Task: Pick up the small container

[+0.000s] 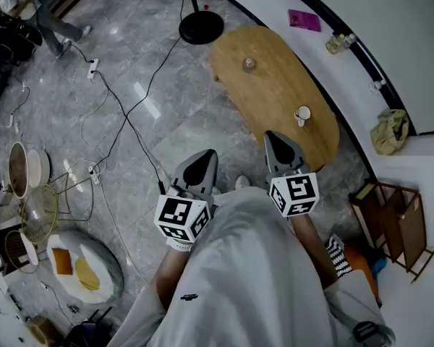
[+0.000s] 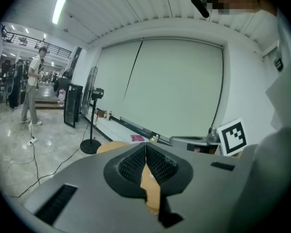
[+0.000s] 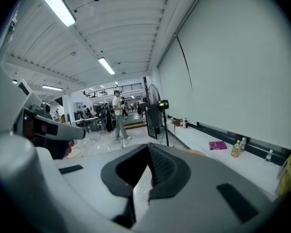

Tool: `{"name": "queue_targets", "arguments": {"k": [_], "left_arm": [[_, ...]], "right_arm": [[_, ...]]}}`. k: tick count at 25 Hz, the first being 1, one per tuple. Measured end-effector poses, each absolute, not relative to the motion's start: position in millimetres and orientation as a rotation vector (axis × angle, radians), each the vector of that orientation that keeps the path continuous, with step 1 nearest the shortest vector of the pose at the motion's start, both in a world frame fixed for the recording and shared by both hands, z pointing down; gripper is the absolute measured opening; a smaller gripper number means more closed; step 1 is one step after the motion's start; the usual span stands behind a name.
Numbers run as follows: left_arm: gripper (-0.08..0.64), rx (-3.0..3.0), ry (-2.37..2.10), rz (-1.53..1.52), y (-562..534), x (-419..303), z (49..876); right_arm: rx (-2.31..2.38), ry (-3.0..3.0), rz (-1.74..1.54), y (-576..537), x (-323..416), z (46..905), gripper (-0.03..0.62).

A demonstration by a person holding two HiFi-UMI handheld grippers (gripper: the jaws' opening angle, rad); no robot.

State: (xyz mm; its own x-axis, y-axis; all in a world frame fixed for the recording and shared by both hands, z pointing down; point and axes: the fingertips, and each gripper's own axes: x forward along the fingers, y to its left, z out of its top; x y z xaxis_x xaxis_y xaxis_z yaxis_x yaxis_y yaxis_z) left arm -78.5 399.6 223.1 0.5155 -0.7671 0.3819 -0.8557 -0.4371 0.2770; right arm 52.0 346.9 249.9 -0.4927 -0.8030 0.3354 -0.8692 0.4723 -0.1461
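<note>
2 grippers, left gripper (image 1: pixel 210 154) and right gripper (image 1: pixel 270 134), are hanging at the person's waist, each with jaws pressed together on nothing. The small container (image 1: pixel 302 114), probably the white one, is standing near the counter (image 1: pixel 275 85) edge, well apart from both. A good pickup is likely calling for the right gripper spreading before reaching the container.

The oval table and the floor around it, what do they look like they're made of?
The table looks like wood or wood veneer with a matte finish: warm tan colour and faint grain lines along its length. The floor looks like polished stone or marble-look tile: grey with pale veining, tile seams and bright glare from the lights.
</note>
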Motion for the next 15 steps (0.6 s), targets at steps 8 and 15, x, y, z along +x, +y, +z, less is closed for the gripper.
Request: {"name": "queue_targets", "arguments": {"k": [8, 15], "left_arm": [[0.020, 2.357, -1.372, 0.242, 372, -48, 208], [0.020, 2.351, -1.393, 0.245, 363, -38, 204]], "right_arm": [[1.450, -2.557, 0.354, 332, 75, 220, 0.005], [1.448, -2.533, 0.431, 332, 98, 233, 0.006]]}}
